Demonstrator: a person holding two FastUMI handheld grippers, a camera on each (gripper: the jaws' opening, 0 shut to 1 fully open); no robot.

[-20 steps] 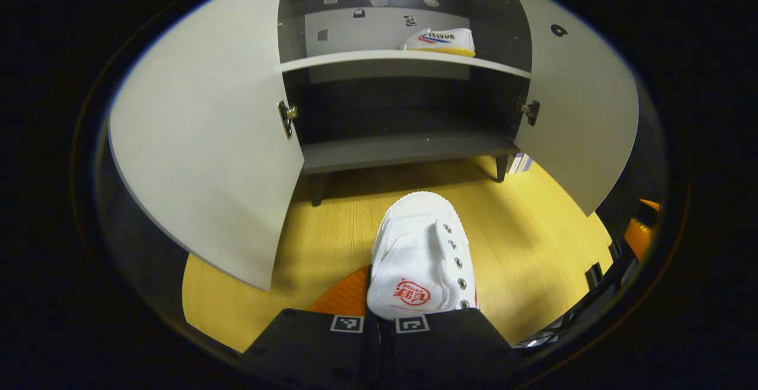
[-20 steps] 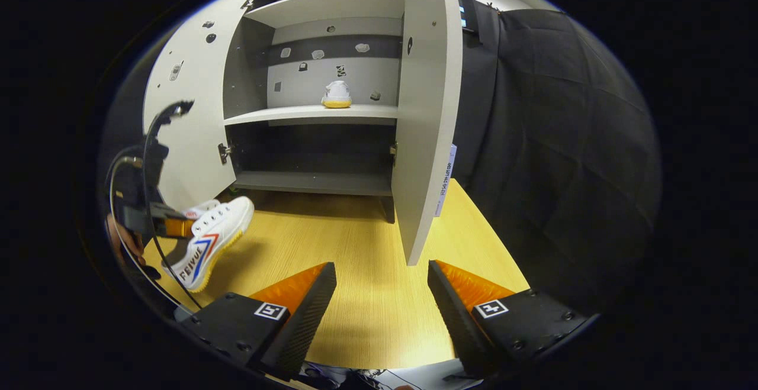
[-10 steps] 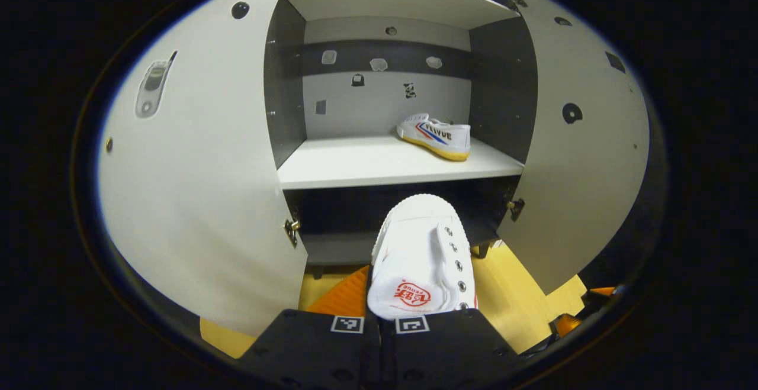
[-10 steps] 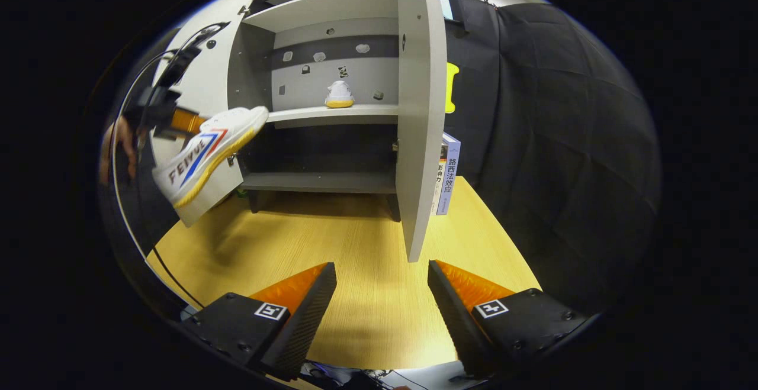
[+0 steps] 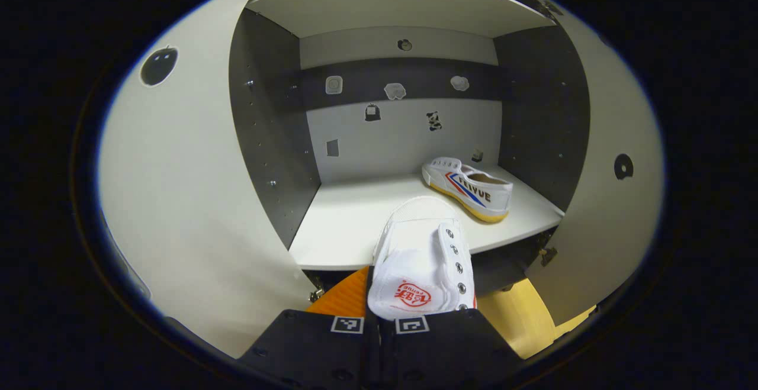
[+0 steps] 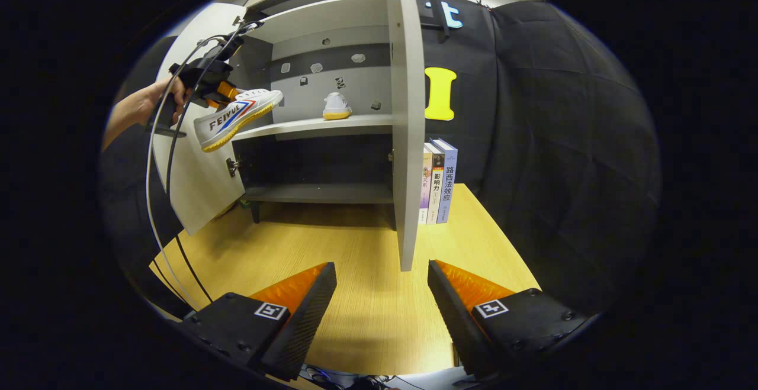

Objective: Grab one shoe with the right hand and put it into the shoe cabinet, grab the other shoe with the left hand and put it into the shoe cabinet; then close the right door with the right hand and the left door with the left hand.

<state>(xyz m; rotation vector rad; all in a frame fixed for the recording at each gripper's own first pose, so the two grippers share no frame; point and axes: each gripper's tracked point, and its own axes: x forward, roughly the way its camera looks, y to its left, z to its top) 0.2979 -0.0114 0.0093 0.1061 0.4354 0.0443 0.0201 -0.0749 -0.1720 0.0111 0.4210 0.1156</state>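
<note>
My left gripper (image 5: 379,310) is shut on the heel of a white canvas shoe (image 5: 421,260), whose toe reaches over the front edge of the cabinet's upper shelf (image 5: 355,218). In the right gripper view the same shoe (image 6: 237,118) hangs in the air at the shelf's left end, held by the left gripper (image 6: 228,95) in a person's hand (image 6: 163,91). The other white shoe (image 5: 471,187) lies on the shelf at the right, near the back. Both cabinet doors, the left door (image 5: 177,200) and the right door (image 6: 405,118), stand open. My right gripper (image 6: 382,301) is open over the wooden table, holding nothing.
Three books (image 6: 437,180) stand upright on the table (image 6: 367,260) just right of the cabinet, behind the open right door. The lower shelf (image 6: 320,192) of the cabinet is dark and bare. A cable (image 6: 160,200) hangs down from the left gripper.
The left gripper has lifted the shoe from above the table up to the upper shelf and moved closer to the cabinet. The right gripper has drifted slightly and stays open.
</note>
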